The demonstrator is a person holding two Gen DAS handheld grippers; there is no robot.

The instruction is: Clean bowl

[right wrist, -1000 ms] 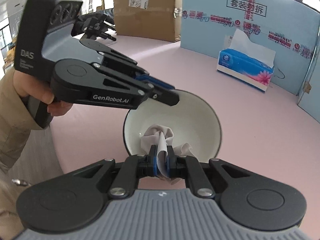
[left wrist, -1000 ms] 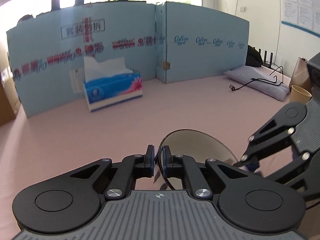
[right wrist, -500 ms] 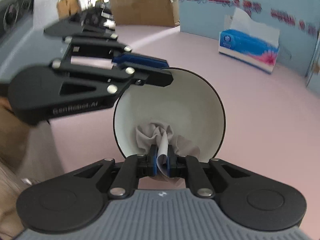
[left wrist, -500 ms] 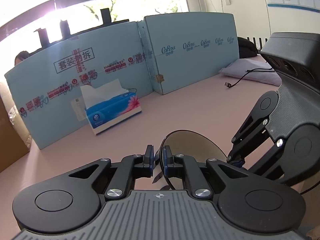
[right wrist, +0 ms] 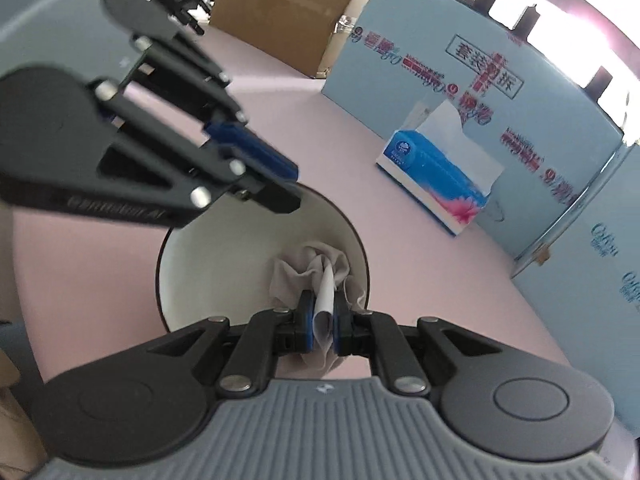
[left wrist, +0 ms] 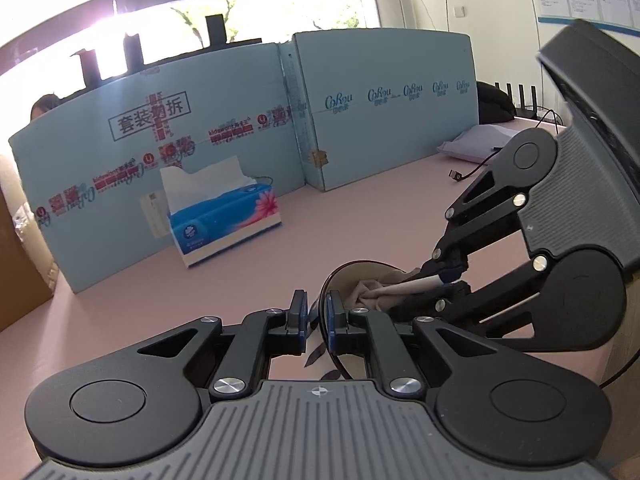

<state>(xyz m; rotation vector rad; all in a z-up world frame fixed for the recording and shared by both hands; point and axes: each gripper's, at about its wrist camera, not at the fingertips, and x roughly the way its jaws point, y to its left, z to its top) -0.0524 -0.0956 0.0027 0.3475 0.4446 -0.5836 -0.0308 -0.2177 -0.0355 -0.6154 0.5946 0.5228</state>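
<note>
While the left wrist view looks past a tissue box (left wrist: 224,222) at mid-left, the left gripper (left wrist: 316,314) has its fingers clamped on the bowl (left wrist: 352,276) rim, low centre, above the pink table (left wrist: 360,216). Over to the right wrist view: the right gripper (right wrist: 319,320) pinches a cloth (right wrist: 308,272) inside the white bowl (right wrist: 224,264), lower centre.

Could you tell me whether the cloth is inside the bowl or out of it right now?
Inside: the crumpled cloth lies against the bowl's white inner wall, pinched by the right tool.
</note>
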